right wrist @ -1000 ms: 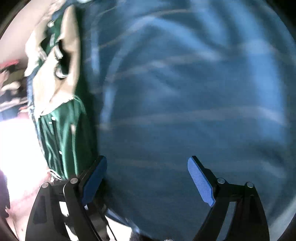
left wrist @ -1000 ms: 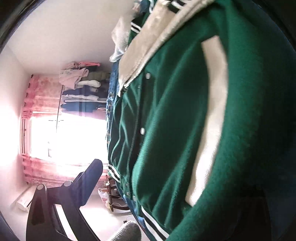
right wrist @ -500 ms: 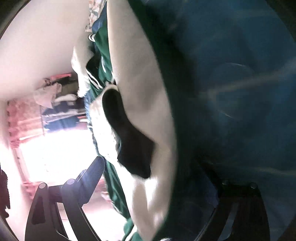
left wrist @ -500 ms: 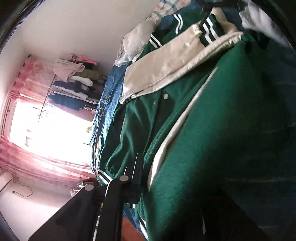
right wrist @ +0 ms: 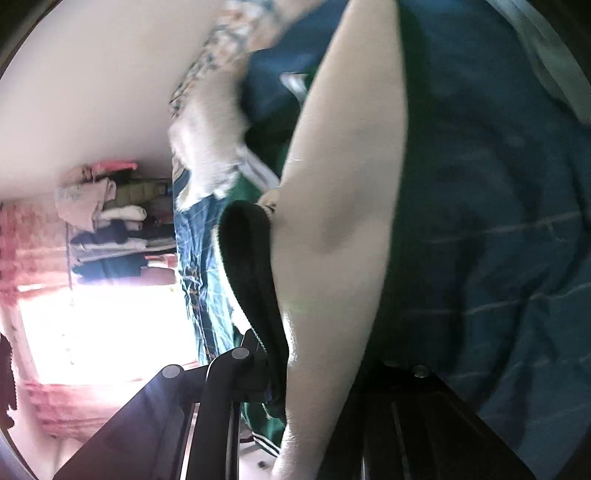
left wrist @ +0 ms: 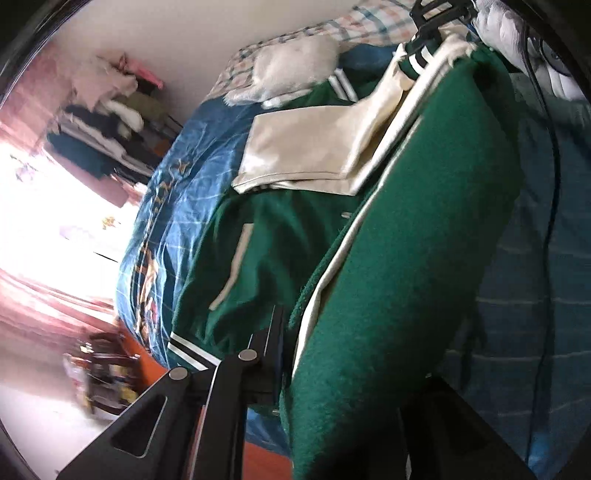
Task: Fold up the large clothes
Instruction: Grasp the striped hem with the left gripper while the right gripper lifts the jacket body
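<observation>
A green varsity jacket [left wrist: 399,258] with cream sleeves lies partly lifted over a blue bedspread [left wrist: 173,206]. My left gripper [left wrist: 291,343] is shut on the jacket's green edge near its striped hem; the fabric hides its right finger. In the right wrist view, a cream sleeve [right wrist: 340,206] with a dark cuff [right wrist: 255,273] runs between the jaws of my right gripper [right wrist: 314,369]. Those jaws are closing and pinch the sleeve. A black gripper part [left wrist: 436,14] shows at the top of the left wrist view, at the jacket's striped trim.
A white fluffy cushion [left wrist: 295,70] and plaid bedding [left wrist: 373,22] lie at the bed's far end. A loaded clothes rack [left wrist: 107,110] stands by a bright window with pink curtains [left wrist: 33,306]. A dark cable [left wrist: 552,155] crosses the bedspread. Low furniture [left wrist: 107,373] stands on the floor.
Both grippers stood open a second ago. The left one shut on the jacket's edge and rose with it. The right one swung from the bedspread to the cream sleeve and closed on it.
</observation>
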`<state>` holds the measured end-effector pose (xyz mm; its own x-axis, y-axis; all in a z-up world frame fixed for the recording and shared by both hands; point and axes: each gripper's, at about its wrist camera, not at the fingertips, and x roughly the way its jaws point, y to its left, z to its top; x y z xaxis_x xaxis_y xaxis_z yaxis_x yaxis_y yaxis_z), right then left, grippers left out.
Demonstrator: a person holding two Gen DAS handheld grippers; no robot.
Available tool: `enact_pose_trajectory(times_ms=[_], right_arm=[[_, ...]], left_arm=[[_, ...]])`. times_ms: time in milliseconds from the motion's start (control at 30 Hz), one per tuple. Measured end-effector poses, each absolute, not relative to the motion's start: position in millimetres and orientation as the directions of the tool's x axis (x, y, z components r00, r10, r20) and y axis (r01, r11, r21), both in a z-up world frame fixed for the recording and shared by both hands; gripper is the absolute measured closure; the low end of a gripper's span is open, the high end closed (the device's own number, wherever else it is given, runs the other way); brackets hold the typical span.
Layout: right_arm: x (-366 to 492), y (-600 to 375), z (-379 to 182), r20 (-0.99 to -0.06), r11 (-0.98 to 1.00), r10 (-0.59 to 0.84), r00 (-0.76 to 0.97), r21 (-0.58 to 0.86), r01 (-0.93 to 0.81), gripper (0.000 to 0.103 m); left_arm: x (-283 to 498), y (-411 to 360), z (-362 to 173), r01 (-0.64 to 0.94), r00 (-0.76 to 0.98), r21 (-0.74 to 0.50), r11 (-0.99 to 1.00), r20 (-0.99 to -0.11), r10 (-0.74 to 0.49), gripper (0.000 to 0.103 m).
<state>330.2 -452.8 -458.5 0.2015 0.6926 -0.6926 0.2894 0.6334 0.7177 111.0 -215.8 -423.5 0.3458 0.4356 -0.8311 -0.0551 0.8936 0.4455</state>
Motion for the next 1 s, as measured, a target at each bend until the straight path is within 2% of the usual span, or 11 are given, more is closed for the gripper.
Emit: enact_pose_trajectory(times_ms=[200,267,400,467,500,533,567,600,767,900,1000], right_arm=[[371.3,-312.0,-398.1,-0.831,0.821,0.544,0.113,0.555,0.136,0.086],[385.7,-266.6,-400.3,-0.854,0.849,0.512,0.088,0.519,0.102,0.086],[416.4,-176.4,-437.4,-0.897,0.895,0.442,-0.023,0.439,0.078,0.082],[427.9,-135.7,-467.7,-0.902,0.906,0.423,-0.093,0.419,0.059,0.07],[433.1,-119.5,-480.5,-0.902,0.911,0.411,-0.128,0.409,0.046,0.064],[434.0,-107.5,-492.2,-0.906,0.918,0.396,-0.152,0.395,0.035,0.058],[436.4,-94.2,-504.9,-0.906,0.922,0.386,-0.172,0.386,0.031,0.042],[434.0,-90.7,-511.9,-0.899,0.917,0.397,-0.186,0.399,0.029,0.037],[417.7,-81.6,-506.2,-0.821,0.847,0.523,-0.23,0.53,0.035,0.034],[394.2,-118.0,-490.1,-0.867,0.881,0.456,-0.202,0.472,-0.032,0.032],[377.9,-157.7,-488.7,-0.887,0.903,0.418,-0.194,0.429,-0.015,0.032]], left_arm=[[134.3,-99.0,-417.4,-0.147,0.263,0.302,0.942,-0.906,0.332,0.086],[140.6,-60.9,-429.6,-0.182,0.239,0.243,0.953,-0.929,0.282,0.085],[149.3,13.4,-464.3,-0.297,0.164,0.03,0.954,-0.983,0.082,0.082],[149.1,48.6,-475.5,-0.38,0.131,-0.035,0.924,-0.991,0.016,0.067],[146.8,64.6,-476.7,-0.415,0.139,-0.067,0.908,-0.99,-0.01,0.064],[142.3,83.1,-475.4,-0.454,0.155,-0.085,0.887,-0.988,-0.015,0.05],[138.2,96.0,-472.7,-0.48,0.173,-0.102,0.871,-0.985,-0.02,0.03],[132.1,110.9,-468.1,-0.513,0.194,-0.113,0.851,-0.981,-0.013,0.027],[93.8,162.4,-457.4,-0.66,0.195,-0.096,0.745,-0.98,0.047,0.027],[81.1,162.6,-479.5,-0.7,0.145,-0.102,0.707,-0.989,0.001,0.027],[84.3,146.5,-502.0,-0.716,0.125,-0.138,0.684,-0.99,-0.07,0.027]])
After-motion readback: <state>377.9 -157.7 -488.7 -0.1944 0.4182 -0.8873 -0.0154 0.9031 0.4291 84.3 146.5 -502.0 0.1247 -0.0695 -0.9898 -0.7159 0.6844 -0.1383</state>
